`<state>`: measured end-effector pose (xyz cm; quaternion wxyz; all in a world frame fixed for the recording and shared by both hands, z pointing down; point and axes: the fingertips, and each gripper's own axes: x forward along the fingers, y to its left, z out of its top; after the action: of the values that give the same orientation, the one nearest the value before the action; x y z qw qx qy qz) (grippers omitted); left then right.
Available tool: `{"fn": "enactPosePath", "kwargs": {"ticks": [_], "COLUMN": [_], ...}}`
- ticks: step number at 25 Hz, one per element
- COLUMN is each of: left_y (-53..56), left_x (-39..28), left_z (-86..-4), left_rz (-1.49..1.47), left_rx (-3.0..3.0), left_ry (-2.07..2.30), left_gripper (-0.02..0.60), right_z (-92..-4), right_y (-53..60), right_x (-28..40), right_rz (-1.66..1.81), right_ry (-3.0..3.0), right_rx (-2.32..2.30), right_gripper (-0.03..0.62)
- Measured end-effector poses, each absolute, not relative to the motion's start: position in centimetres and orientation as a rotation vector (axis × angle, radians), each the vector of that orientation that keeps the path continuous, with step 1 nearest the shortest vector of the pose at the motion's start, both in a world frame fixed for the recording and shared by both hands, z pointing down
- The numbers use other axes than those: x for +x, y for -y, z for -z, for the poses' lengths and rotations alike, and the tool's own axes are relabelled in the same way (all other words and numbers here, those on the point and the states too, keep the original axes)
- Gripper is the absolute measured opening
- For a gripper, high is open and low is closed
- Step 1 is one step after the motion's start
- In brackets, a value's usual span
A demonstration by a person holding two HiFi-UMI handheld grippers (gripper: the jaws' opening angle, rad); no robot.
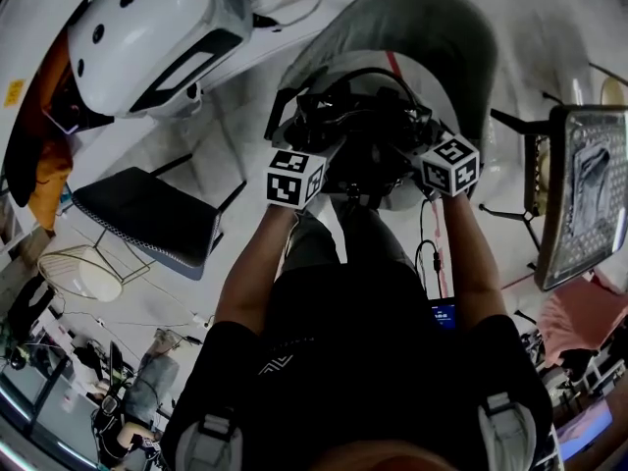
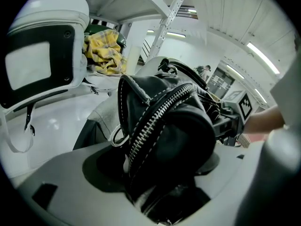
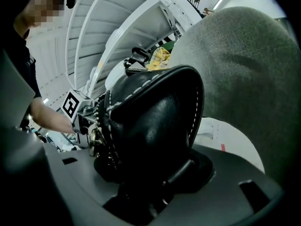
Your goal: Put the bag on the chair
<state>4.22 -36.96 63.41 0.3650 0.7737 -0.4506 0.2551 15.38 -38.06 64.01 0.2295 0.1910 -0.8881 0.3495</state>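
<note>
A black leather bag (image 1: 358,130) with white stitching and a metal zip hangs between my two grippers over the seat of a grey upholstered chair (image 1: 442,37). The left gripper (image 1: 312,155) is shut on the bag's zipped end (image 2: 160,126). My right gripper (image 1: 422,155) grips the opposite, rounded end (image 3: 150,126). Both jaw mouths are filled by the bag, so the pads are hidden. The chair's grey backrest (image 3: 244,65) rises just right of the bag in the right gripper view. Whether the bag's underside touches the seat is hidden.
A large white machine housing (image 1: 147,27) stands at the upper left, with a yellow cloth (image 2: 103,51) on a white shelf behind it. A black-seated chair (image 1: 147,219) is to the left, a wire basket (image 1: 83,268) beside it. A metal-framed tray table (image 1: 584,189) stands at the right.
</note>
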Motion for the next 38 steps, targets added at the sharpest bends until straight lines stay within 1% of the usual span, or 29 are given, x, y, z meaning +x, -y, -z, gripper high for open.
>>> {"fn": "enactPosePath", "kwargs": {"ticks": [4, 12, 16, 21, 25, 28, 31, 35, 38], "left_y": [37.4, 38.4, 39.2, 39.6, 39.4, 38.9, 38.6, 38.5, 38.5], "left_x": [4.7, 4.9, 4.8, 4.4, 3.8, 4.0, 4.3, 4.3, 3.9], "left_z": [-63.6, -64.0, -64.1, -63.3, -62.9, -62.9, -62.8, -62.3, -61.2], "left_rz": [-0.648, -0.629, -0.672, -0.723, -0.725, -0.726, -0.717, -0.698, -0.697], "left_rx": [2.006, 2.006, 1.983, 1.997, 2.011, 2.013, 2.025, 2.034, 2.074], "left_ry": [1.134, 1.123, 1.139, 1.193, 1.184, 1.166, 1.149, 1.150, 1.180], "left_gripper": [0.365, 0.377, 0.391, 0.390, 0.376, 0.370, 0.356, 0.350, 0.287], "right_z": [-64.4, -64.8, -64.8, -65.0, -65.0, -65.0, -64.0, -63.3, -62.1], "right_y": [38.3, 39.2, 39.7, 40.9, 42.2, 43.4, 43.5, 42.5, 42.1], "right_x": [15.8, 16.4, 16.8, 18.0, 19.3, 20.4, 20.6, 20.8, 21.1], "right_rz": [-0.911, -0.919, -0.955, -0.934, -0.928, -0.888, -0.928, -0.877, -0.864], "right_ry": [2.461, 2.432, 2.407, 2.385, 2.341, 2.289, 2.312, 2.306, 2.311], "right_rx": [0.534, 0.598, 0.650, 0.739, 0.826, 0.934, 1.009, 1.045, 1.114], "right_gripper": [0.236, 0.249, 0.264, 0.275, 0.286, 0.307, 0.305, 0.305, 0.304]}}
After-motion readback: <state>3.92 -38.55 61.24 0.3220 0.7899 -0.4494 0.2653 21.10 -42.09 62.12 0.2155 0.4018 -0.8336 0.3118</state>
